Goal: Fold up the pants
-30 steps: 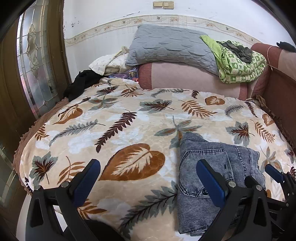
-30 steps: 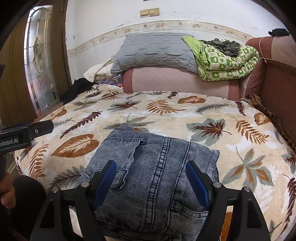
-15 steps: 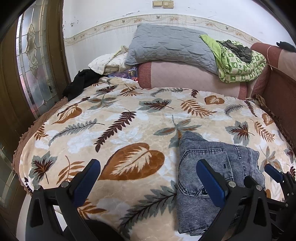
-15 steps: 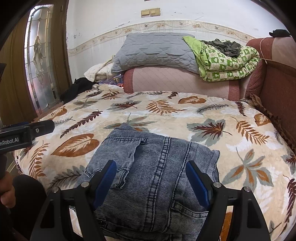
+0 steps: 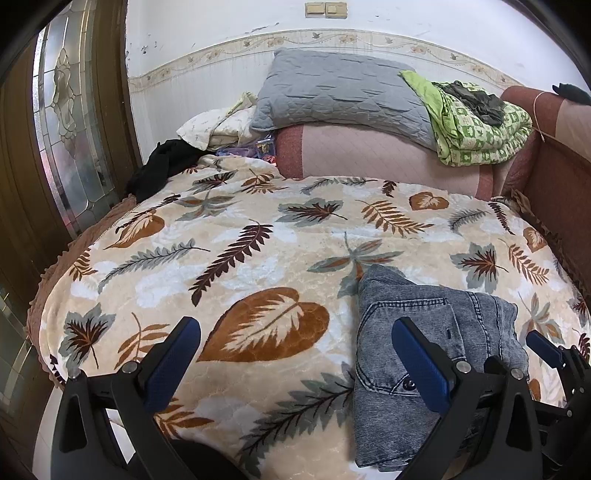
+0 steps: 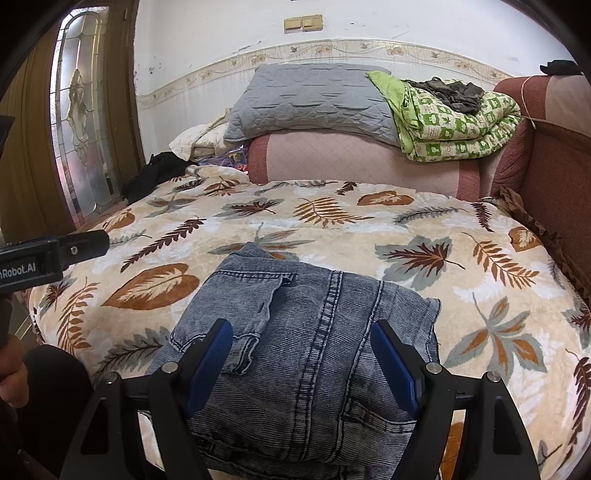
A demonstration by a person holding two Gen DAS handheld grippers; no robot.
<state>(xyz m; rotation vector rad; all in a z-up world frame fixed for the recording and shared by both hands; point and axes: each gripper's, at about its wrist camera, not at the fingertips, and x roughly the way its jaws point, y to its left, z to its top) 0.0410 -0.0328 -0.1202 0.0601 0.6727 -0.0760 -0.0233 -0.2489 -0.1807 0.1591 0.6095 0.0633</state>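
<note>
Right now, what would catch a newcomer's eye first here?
The folded jeans lie on the near edge of a leaf-patterned blanket covering the bed. At the far end, a grey pillow and a green quilt rest on a pink bolster.

Soft, even daylight is filling both views, casting only faint shadows on the leaf-patterned beige bedspread (image 5: pixel 258 236). Everything is staying sharp, without motion blur. The fisheye lens is bending the white wall (image 6: pixel 406 22) (corners are darkening to black).
</note>
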